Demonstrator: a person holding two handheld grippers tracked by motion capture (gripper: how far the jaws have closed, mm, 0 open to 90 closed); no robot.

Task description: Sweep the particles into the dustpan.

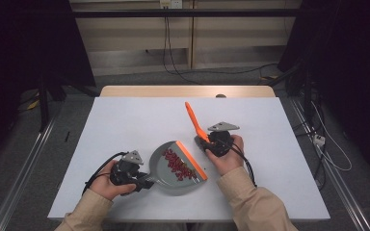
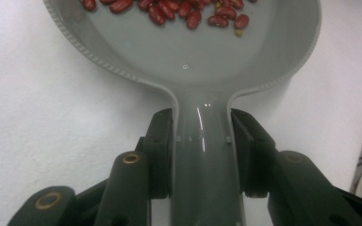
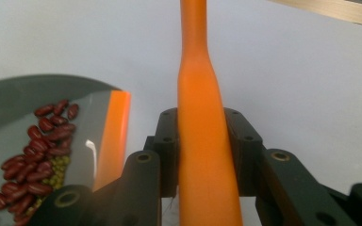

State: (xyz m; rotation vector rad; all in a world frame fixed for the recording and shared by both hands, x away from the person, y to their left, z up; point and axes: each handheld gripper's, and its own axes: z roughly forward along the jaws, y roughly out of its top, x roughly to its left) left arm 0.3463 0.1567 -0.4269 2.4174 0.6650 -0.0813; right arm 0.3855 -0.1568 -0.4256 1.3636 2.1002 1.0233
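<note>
A grey dustpan lies flat on the white bench, near the front edge and between the two hands; its orange lip faces the right gripper; inside it lies a heap of red beans, spread from the middle toward the lip, with a few small green ones among them in the right gripper view. The left gripper sits low at the pan's near-left end, its jaws clenched on the grey handle, one either side of it; the left hand wraps the gripper body from behind. The right gripper stands just beside the orange lip, jaws clamped on the orange brush, whose handle slants up and away toward the far side; the right hand holds it from below, the sleeve angling in from the bottom.
</note>
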